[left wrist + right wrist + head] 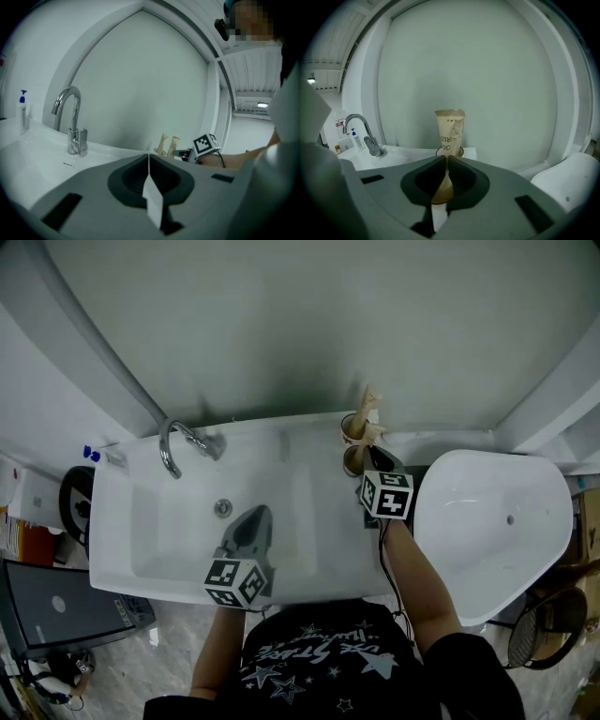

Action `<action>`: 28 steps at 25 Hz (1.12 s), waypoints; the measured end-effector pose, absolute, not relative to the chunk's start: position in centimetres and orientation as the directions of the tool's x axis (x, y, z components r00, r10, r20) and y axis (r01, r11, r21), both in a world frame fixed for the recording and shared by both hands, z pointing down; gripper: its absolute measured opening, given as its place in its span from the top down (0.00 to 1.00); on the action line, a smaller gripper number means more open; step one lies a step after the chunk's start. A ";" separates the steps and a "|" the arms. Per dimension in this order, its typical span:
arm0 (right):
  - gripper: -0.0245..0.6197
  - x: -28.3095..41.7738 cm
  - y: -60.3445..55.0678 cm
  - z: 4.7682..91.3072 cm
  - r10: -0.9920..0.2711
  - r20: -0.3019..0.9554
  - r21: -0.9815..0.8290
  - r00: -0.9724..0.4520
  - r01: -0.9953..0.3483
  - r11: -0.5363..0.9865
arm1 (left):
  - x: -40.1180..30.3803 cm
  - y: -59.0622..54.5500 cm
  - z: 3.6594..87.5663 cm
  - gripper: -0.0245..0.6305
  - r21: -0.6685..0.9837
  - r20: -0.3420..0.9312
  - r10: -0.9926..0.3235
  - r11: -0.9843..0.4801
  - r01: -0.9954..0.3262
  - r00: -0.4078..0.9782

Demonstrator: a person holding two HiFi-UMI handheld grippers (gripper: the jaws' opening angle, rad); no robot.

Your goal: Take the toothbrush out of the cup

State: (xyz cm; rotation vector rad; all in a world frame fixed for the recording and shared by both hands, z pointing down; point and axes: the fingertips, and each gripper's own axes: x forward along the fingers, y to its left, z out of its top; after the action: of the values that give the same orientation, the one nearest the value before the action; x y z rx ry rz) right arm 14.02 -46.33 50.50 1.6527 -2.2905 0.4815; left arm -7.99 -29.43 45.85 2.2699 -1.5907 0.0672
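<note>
Two cups stand at the sink's back right corner, a far cup (352,428) and a near cup (354,461), each with a tan paper-wrapped toothbrush in it. My right gripper (375,457) reaches over the near cup and is shut on its wrapped toothbrush (440,187), which is pinched thin between the jaws. Behind it the other wrapped toothbrush (450,129) stands upright in the far cup (461,151). My left gripper (251,526) hovers over the sink basin, shut and holding nothing. Both packets (163,143) also show small in the left gripper view, next to the right gripper's marker cube (206,143).
The white sink (141,521) has a chrome faucet (178,442) at the back left and a drain (223,508) in the basin. A small pump bottle (94,455) stands at the far left corner. A white tub-like fixture (487,521) sits close on the right.
</note>
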 end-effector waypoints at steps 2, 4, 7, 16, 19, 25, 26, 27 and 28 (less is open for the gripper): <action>0.92 14.0 -46.2 50.0 -0.864 0.394 -0.103 -0.313 -0.949 0.297 | -8.1 -29.2 45.7 0.93 0.268 0.242 -0.900 -0.297 -0.917 0.362; 0.92 14.1 -46.2 49.2 -0.870 0.378 -0.100 -0.316 -0.948 0.301 | -8.2 -29.1 45.5 0.93 0.268 0.235 -0.902 -0.297 -0.916 0.361; 0.92 14.3 -46.0 47.8 -0.881 0.349 -0.092 -0.319 -0.947 0.307 | -8.2 -28.9 45.2 0.93 0.267 0.225 -0.905 -0.299 -0.916 0.361; 0.92 15.3 -43.9 42.6 -0.904 0.252 -0.108 -0.344 -0.939 0.327 | -7.5 -27.9 44.5 0.93 0.264 0.209 -0.899 -0.326 -0.908 0.384; 0.92 15.4 -42.5 41.6 -0.895 0.248 -0.109 -0.372 -0.928 0.356 | -7.0 -27.2 44.5 0.93 0.265 0.208 -0.895 -0.338 -0.903 0.395; 0.92 15.6 -39.1 41.8 -0.863 0.281 -0.131 -0.419 -0.908 0.398 | -6.3 -25.9 45.4 0.93 0.286 0.219 -0.882 -0.351 -0.892 0.418; 0.92 15.7 -38.4 42.2 -0.855 0.297 -0.135 -0.426 -0.905 0.404 | -6.1 -25.7 45.6 0.93 0.289 0.222 -0.879 -0.355 -0.889 0.422; 0.92 15.7 -37.8 42.7 -0.843 0.318 -0.137 -0.433 -0.901 0.411 | -6.0 -25.5 45.7 0.93 0.291 0.225 -0.876 -0.358 -0.887 0.427; 0.92 15.8 -37.1 43.3 -0.828 0.345 -0.139 -0.441 -0.897 0.419 | -5.9 -25.3 45.9 0.93 0.292 0.228 -0.873 -0.361 -0.886 0.431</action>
State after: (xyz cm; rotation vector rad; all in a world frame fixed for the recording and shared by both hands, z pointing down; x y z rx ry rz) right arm 15.78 -37.10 43.28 1.5165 -2.4507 0.4485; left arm -5.87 -25.31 45.89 2.3203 -1.5000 0.0475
